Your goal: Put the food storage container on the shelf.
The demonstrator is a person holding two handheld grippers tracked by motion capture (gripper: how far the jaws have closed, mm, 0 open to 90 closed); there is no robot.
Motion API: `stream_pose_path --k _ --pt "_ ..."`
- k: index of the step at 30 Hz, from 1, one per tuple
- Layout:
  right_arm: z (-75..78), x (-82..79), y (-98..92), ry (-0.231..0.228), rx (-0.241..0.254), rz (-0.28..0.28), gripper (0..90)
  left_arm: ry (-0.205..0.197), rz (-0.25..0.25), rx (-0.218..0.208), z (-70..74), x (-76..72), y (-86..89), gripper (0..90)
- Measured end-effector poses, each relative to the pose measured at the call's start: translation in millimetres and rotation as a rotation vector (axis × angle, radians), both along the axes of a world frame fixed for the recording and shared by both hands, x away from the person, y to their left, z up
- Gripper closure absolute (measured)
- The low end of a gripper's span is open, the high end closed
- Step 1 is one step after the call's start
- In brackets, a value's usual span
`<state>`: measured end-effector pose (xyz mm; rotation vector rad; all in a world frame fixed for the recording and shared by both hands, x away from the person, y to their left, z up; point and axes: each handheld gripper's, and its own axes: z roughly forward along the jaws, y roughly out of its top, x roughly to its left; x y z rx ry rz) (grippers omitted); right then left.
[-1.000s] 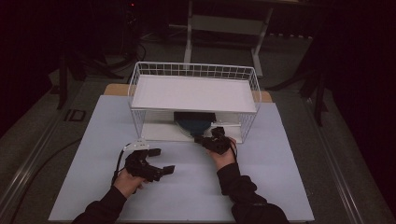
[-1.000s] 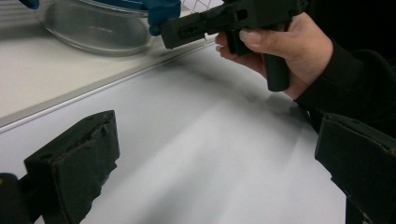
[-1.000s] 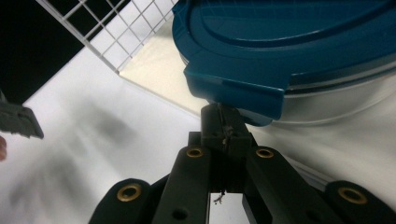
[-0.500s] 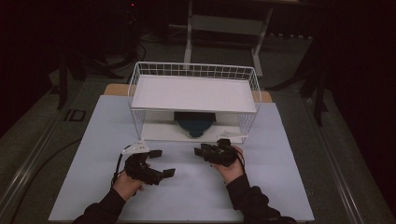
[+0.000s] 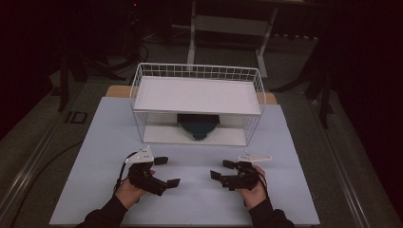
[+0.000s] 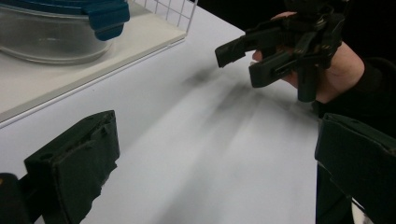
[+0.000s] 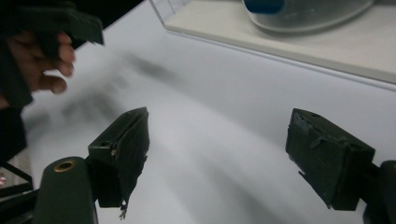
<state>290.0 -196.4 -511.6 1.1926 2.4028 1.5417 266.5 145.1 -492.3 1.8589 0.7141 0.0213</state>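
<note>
A clear container with a blue lid [image 5: 197,125] sits on the lower shelf of a white wire rack [image 5: 197,95]; it also shows as the container [image 6: 56,28] and the container [image 7: 303,11] in the gripper views. My right gripper [image 5: 221,169] is held low over the table in front of the rack, apart from the container. Its jaws have just been opening and nothing is between them, seen close up at the right gripper [image 7: 219,149]. My left gripper [image 5: 168,171] stays open and empty at the front left, with the left gripper [image 6: 217,163] facing the right gripper [image 6: 243,63].
The rack stands at the back of the pale table sheet [image 5: 294,156], its upper shelf bare. A person's left hand [image 7: 42,60] is at the edge of the right gripper view. Dark floor and stand legs lie beyond the table.
My right gripper has let go of the container on the rack's lower shelf, pulled back toward the person and opened its jaws. The left gripper has hardly moved.
</note>
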Motion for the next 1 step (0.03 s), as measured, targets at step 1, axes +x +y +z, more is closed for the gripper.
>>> stream_pose_path --k 1 --pt "-0.7 0.5 -0.1 -0.001 -0.005 0.000 21.2 0.000 0.000 0.000 0.0 0.0 0.0 0.1"
